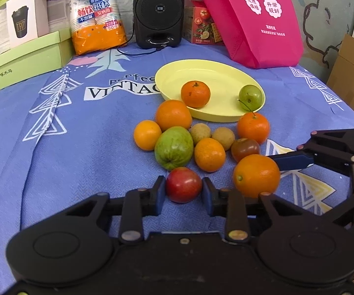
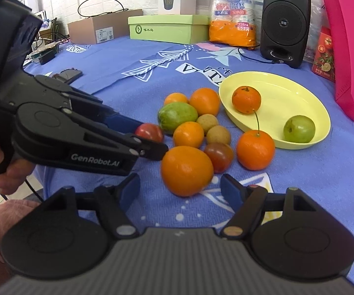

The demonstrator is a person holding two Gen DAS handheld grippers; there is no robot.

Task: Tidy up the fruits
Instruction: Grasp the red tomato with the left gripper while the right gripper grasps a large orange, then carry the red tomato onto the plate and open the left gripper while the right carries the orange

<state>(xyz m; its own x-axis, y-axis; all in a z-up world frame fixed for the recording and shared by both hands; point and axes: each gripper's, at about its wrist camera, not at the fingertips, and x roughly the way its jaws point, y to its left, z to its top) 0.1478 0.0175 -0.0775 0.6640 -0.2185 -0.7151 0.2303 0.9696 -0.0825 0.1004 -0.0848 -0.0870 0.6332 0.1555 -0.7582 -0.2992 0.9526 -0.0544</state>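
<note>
A yellow plate [image 1: 226, 73] holds a small orange [image 1: 195, 94] and a green fruit [image 1: 250, 97]; it also shows in the right wrist view [image 2: 282, 86]. In front of it lies a pile of oranges, a green guava [image 1: 173, 147], two brown longans and a dark tomato [image 1: 245, 148]. My left gripper [image 1: 183, 189] has its pads against both sides of a red fruit [image 1: 183, 184] on the cloth; this fruit also shows in the right wrist view [image 2: 150, 132]. My right gripper [image 2: 180, 191] is open, its fingers on either side of a large orange [image 2: 186, 170].
A blue printed tablecloth [image 1: 78, 135] covers the table. At the back stand a black speaker [image 1: 157, 9], a pack of paper cups [image 1: 94, 14], a green box [image 1: 27, 59] and a pink bag [image 1: 255, 17]. A dark device [image 2: 68, 75] lies at the left.
</note>
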